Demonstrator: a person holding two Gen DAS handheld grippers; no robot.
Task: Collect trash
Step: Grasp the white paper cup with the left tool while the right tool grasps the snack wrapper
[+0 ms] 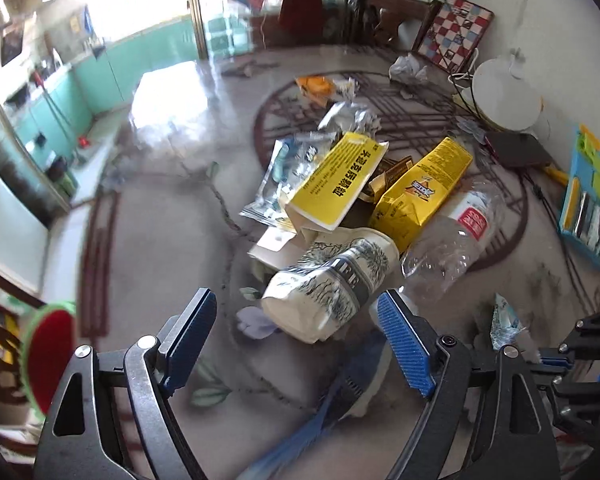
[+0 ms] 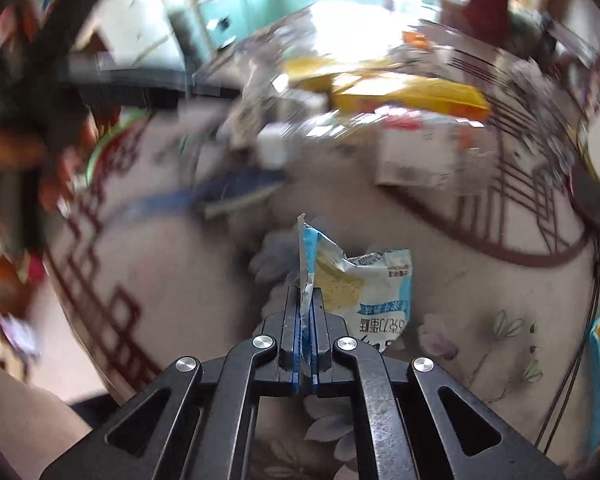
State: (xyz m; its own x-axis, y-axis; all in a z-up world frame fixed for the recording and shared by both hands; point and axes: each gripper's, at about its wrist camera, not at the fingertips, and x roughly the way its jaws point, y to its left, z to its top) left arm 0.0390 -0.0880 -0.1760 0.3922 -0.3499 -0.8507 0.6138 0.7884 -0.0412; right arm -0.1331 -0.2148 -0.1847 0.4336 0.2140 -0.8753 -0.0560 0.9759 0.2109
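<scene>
The wide-open left gripper (image 1: 300,344) straddles a crushed white printed paper cup (image 1: 332,284) mid-rug and may shove it away, while the right gripper (image 2: 307,320), clamped on a thin blue-and-white snack wrapper (image 2: 360,284), could let it slip.

Left gripper (image 1: 298,334) wide open above crushed paper cup (image 1: 332,280); yellow cartons (image 1: 420,190), clear plastic bottle (image 1: 456,236), foil wrappers (image 1: 284,176) heaped on patterned carpet (image 1: 160,220).
</scene>
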